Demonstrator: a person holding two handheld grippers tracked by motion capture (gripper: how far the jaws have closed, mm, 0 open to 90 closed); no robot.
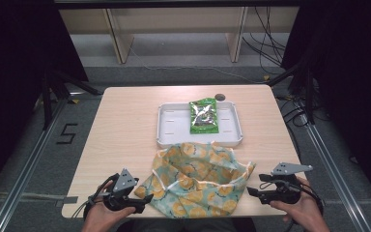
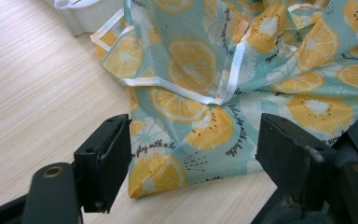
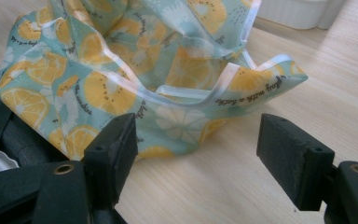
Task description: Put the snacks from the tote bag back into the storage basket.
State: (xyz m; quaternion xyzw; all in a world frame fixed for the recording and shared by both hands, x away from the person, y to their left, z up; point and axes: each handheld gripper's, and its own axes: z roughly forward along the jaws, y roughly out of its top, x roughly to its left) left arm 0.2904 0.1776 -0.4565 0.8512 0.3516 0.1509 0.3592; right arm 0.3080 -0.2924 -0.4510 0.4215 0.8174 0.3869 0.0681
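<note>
While claws (image 1: 147,198) gape — bag (image 1: 198,179) between.

My left claw (image 1: 144,197) and right claw (image 1: 254,191) are black, each with a grey three-cornered plate, thick square pads, round screws and black cables.

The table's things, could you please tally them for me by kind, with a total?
Lemon-print fabric bag: 1
Green snack packet: 1
White tray: 1
Dark round disc near the far table edge: 1
Hand-held tongs, left and right: 2
Total: 6
</note>
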